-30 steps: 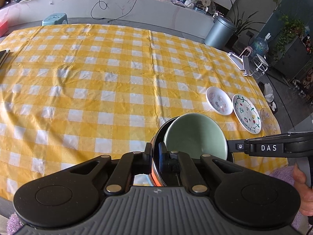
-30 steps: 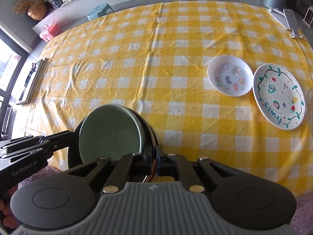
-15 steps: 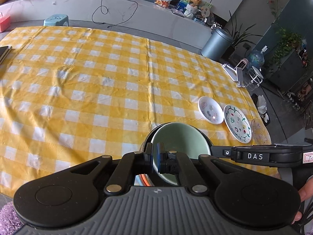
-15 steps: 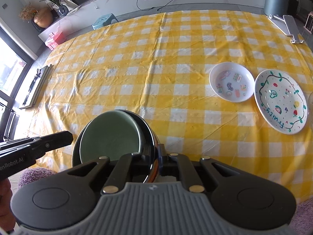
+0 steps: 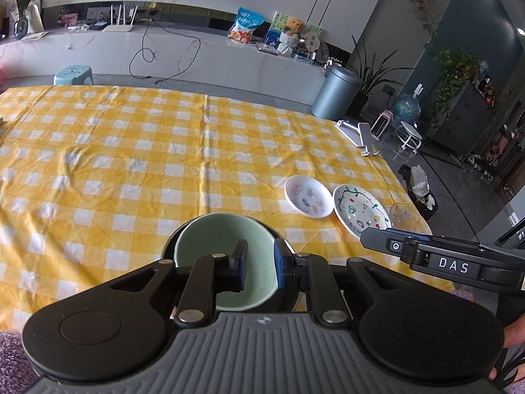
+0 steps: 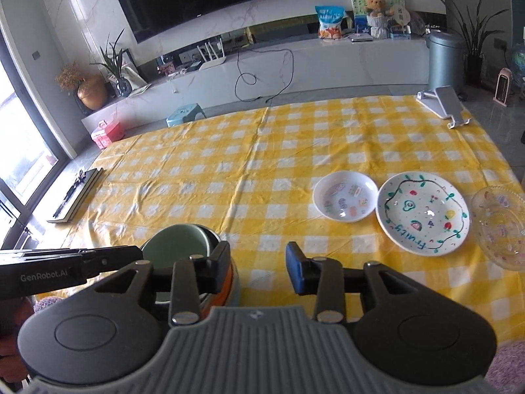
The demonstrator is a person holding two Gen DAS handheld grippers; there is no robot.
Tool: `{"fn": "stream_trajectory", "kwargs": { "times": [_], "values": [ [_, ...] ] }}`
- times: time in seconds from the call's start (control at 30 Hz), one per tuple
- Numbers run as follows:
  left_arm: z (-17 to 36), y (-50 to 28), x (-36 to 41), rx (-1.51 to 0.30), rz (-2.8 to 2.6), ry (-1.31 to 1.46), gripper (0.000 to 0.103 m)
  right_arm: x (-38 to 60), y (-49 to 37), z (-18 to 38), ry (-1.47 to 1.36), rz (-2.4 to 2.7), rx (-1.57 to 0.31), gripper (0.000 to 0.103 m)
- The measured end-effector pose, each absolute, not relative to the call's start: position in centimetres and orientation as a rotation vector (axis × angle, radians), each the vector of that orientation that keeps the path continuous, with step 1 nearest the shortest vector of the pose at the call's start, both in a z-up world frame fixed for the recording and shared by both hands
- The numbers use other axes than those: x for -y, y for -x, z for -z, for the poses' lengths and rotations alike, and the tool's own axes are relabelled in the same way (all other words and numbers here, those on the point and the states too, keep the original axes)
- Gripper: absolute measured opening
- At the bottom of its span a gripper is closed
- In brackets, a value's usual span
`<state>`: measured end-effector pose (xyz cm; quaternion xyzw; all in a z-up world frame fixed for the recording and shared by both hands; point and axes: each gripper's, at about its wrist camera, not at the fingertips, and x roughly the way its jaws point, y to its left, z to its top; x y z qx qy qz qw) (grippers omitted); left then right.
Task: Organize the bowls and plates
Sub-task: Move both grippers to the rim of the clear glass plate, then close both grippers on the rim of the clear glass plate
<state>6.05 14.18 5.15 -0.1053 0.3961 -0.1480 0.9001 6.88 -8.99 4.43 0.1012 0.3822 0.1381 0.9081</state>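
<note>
We are holding a gripper in each hand above the near edge of a table under a yellow-and-white checked cloth [image 6: 229, 170]. Starting at the left, the left gripper [image 5: 259, 262] is parting its jaws: they have just been opening and now stand a little apart, with the wall of the green bowl [image 5: 210, 239] passing between them, the pads no longer squeezing it. The green bowl is sitting nested in a stack of darker bowls [image 6: 226, 274] at the table's near edge. Moving right, the right gripper [image 6: 257, 262] has also just been opening; its jaws are spreading wide over bare cloth just beside the stack, with nothing between them. Further right are lying a small white dish with stickers [image 6: 344, 200], a white plate painted with fruit [image 6: 423, 213] and a clear glass plate [image 6: 498, 226], side by side. A second ago both grippers were pinching the stack's rim; since then both cameras are showing more of the room.
</note>
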Motion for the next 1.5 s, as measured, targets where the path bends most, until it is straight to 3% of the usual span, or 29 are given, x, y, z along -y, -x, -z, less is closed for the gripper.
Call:
{"fn": "stream_trajectory", "kwargs": {
  "times": [0.3, 0.63, 0.8, 0.97, 1.1, 1.17, 1.5],
  "values": [
    [-4.1, -6.7, -7.5, -0.747, 0.363, 0.225, 0.035, 17.9, -5.2, -2.6, -0.253, -0.043, -0.614, 0.046],
    [-1.7, -9.1, 0.4, -0.789, 0.499, 0.258, 0.064, 29.7, -7.0, 1.0, -0.486, 0.189, -0.683, 0.046],
    [0.1, -11.2, 5.0, -0.858, 0.557, 0.318, 0.064, 35.0, -7.5, 3.0, -0.599, 0.258, -0.703, 0.045],
    [2.6, -13.0, 9.4, -0.916, 0.542, 0.340, 0.063, 39.2, -7.8, 5.2, -0.733, 0.292, -0.690, 0.035],
    [4.6, -14.1, 12.2, -0.958, 0.532, 0.340, 0.061, 41.4, -8.4, 6.9, -0.835, 0.299, -0.695, 0.034],
    [5.5, -14.6, 13.2, -0.983, 0.513, 0.344, 0.060, 41.9, -8.8, 7.8, -0.890, 0.274, -0.700, 0.027],
    [7.6, -16.3, 14.6, -1.017, 0.459, 0.422, 0.053, 43.8, -10.1, 9.6, -0.944, 0.290, -0.693, 0.026]
  ]
}}
